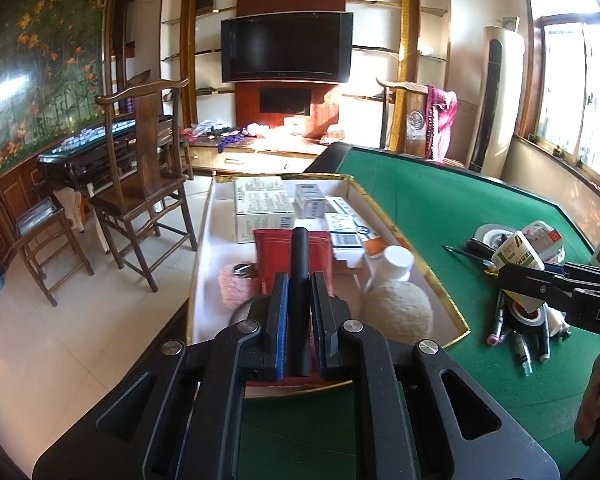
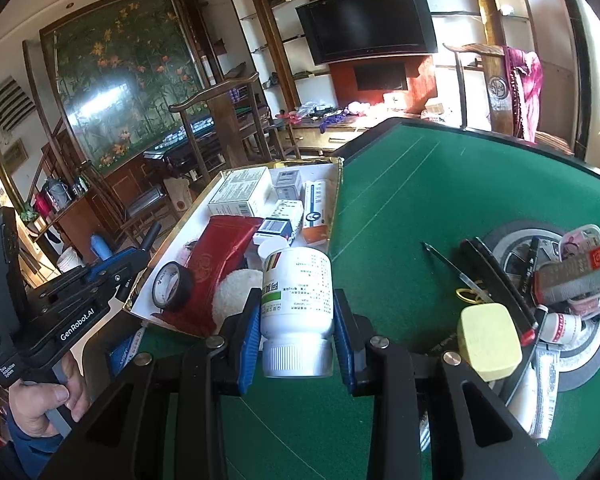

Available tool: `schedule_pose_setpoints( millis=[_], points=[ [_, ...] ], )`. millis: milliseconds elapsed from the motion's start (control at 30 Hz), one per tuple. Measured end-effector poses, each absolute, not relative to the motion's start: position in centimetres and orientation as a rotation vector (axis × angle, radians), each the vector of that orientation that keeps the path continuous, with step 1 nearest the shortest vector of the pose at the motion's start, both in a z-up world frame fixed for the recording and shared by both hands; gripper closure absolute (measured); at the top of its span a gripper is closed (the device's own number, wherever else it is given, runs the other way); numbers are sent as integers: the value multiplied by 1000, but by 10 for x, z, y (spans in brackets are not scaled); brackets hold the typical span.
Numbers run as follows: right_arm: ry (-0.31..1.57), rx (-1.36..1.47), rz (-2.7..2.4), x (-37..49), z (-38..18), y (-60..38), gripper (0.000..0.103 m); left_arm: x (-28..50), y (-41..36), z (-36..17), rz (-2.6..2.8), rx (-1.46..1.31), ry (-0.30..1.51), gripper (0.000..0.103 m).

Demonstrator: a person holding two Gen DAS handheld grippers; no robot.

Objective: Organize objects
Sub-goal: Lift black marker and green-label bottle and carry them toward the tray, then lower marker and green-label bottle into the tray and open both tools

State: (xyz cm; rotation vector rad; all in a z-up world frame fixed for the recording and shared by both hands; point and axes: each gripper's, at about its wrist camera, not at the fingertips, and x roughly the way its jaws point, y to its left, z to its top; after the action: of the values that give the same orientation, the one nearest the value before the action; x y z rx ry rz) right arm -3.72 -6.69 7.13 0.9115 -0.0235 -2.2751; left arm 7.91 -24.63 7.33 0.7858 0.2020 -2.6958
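Left wrist view shows the green felt table filling the right half of the frame, with a gold-rimmed white tray running up the centre. Inside the tray lie several cardboard boxes toward the upper centre, a red packet below them, and a fuzzy cream ball at lower right of the tray. These look light; the boxes are stiff, the ball soft and yielding.

At centre of the same view, the left gripper pinches a slim black cylinder, pen-like, held along its length and pointing over the tray. It is rigid and probably smooth, so a grip near its middle seems the safest against twisting.

Right wrist view has the right gripper clamped on a white pill bottle at lower centre, cap toward the camera, pads on the labelled body. The plastic is hard and likely slick; I judge it light, and the straight wall is the sensible hold.

A loose pile of pens, small containers and a yellow sponge-like block sits at the right of the frame, not yet sorted.
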Motion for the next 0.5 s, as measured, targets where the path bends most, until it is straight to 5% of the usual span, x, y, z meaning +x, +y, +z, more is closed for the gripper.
schedule_pose_setpoints(
  millis=[500],
  points=[
    [65,1002,-2187,-96,80,-145,71,33,-313,80,-2711,979,249,93]
  ],
)
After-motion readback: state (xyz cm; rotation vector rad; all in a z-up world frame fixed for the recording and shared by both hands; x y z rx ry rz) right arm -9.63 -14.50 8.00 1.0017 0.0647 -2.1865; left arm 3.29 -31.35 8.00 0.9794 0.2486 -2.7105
